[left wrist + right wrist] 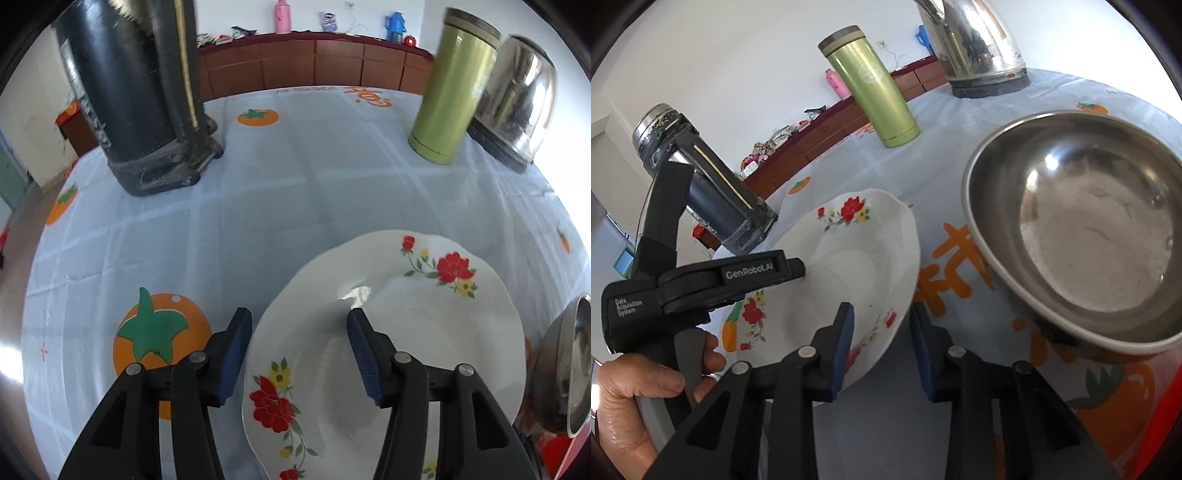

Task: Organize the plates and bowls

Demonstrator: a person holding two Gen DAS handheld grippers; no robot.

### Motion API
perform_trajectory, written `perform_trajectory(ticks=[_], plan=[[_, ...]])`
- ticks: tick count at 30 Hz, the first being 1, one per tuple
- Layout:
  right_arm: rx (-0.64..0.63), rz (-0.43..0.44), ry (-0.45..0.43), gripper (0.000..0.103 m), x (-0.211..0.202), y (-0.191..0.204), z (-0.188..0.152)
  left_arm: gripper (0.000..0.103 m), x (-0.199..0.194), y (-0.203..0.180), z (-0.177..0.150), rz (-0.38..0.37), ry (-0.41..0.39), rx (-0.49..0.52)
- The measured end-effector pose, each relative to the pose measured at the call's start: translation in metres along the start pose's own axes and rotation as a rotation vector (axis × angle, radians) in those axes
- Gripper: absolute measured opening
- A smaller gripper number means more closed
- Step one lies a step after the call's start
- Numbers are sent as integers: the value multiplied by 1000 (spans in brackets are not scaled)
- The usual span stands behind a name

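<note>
A white plate with red flowers (pixel 424 332) lies on the table (pixel 295 184), which wears a pale blue cloth printed with orange persimmons (pixel 162 354); in the right wrist view the same plate (pixel 849 258) looks tilted, its near edge raised off the cloth, though the fisheye makes that hard to settle. The left hand-held gripper (pixel 299 354) hangs over the plate's left rim with its jaws apart; one blue pad (pixel 236 358) stands outside the rim over the cloth, the other sits above the plate's well, and neither presses on it. The right hand-held gripper (pixel 882 350) straddles the plate's near rim; its jaws are narrow with the rim between them; the left pad (pixel 844 347) is at or against the plate's face, the other stands just off the rim, and whether it touches I cannot tell. A person's hand (pixel 646 391) grips the black handle of the left gripper at the lower left of the right wrist view. A stainless steel bowl (pixel 1089 236) sits just to the right of the plate; in the left wrist view only its edge (pixel 565 369) shows. Farther back stand a green thermos flask (pixel 450 88), a steel electric kettle (pixel 517 96) beside it, and a dark pump-style thermos (pixel 136 92) to the left; a brown sideboard (pixel 314 62) with a pink flask and a blue flask on it runs along the white wall.
</note>
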State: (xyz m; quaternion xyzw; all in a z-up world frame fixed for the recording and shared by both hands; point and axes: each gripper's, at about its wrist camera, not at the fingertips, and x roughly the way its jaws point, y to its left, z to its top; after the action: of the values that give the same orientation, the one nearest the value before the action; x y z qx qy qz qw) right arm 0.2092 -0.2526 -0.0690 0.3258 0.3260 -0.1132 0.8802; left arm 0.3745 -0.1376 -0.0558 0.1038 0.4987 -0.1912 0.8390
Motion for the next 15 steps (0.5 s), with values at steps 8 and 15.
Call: perform_trajectory(ticks=[8,15], plan=[[-16,19,22,17,4,2,0,49,-3,8,-6,-50,-6,-56],[-21,12,9,17,2,0,2,37,-20,15,-23,-58,-71,-97]])
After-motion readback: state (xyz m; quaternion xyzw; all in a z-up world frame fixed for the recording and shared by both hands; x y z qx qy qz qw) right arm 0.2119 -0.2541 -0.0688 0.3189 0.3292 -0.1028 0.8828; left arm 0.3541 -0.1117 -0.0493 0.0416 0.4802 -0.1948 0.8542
